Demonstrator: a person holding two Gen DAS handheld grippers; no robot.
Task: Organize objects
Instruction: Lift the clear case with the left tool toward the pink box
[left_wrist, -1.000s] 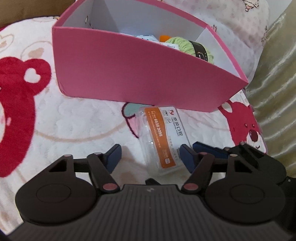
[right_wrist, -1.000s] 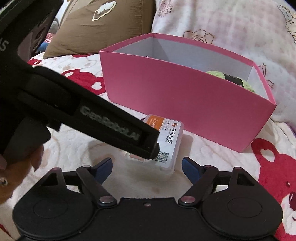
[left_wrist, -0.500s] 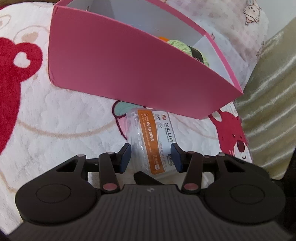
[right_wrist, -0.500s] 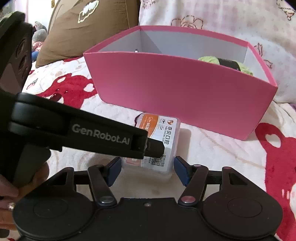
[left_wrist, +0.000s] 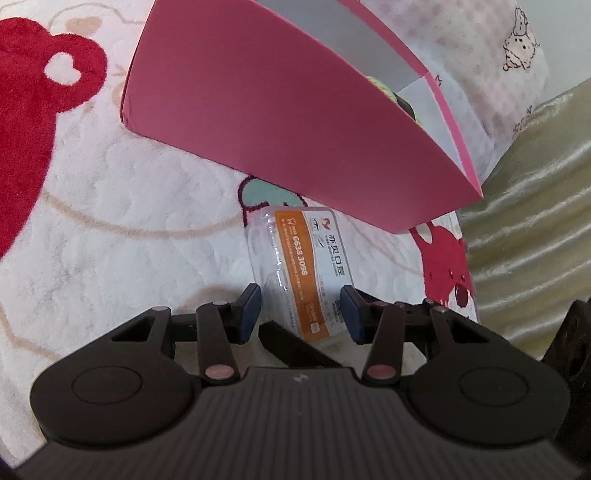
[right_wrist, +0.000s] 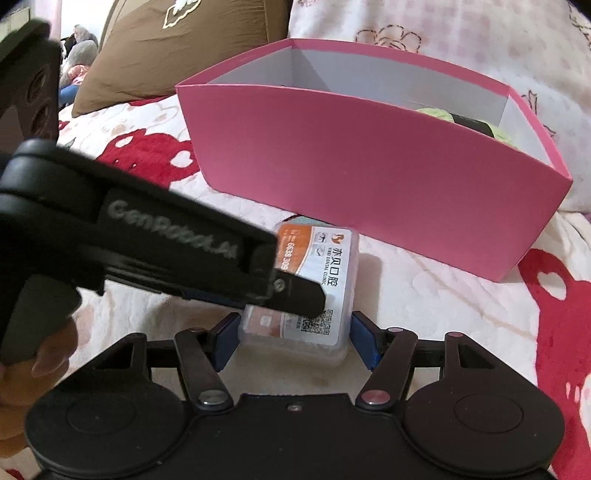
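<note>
Clear dental box (right_wrist: 314, 291) lies just in front of pink box (right_wrist: 369, 166); right gripper (right_wrist: 293, 341) & left gripper (left_wrist: 301, 314) both clamp it.

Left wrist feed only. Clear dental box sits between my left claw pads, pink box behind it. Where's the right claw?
Observer: Right claw straddles the clear box's QR-code end, one pad on each side. Contact unclear.
Operator: Anything covering the label?
Observer: Seen from the right wrist, one finger of the left claw crosses in front of the label's orange part.
Operator: What's behind the box's far left end?
Observer: A brown pillow lies behind the pink box there.
</note>
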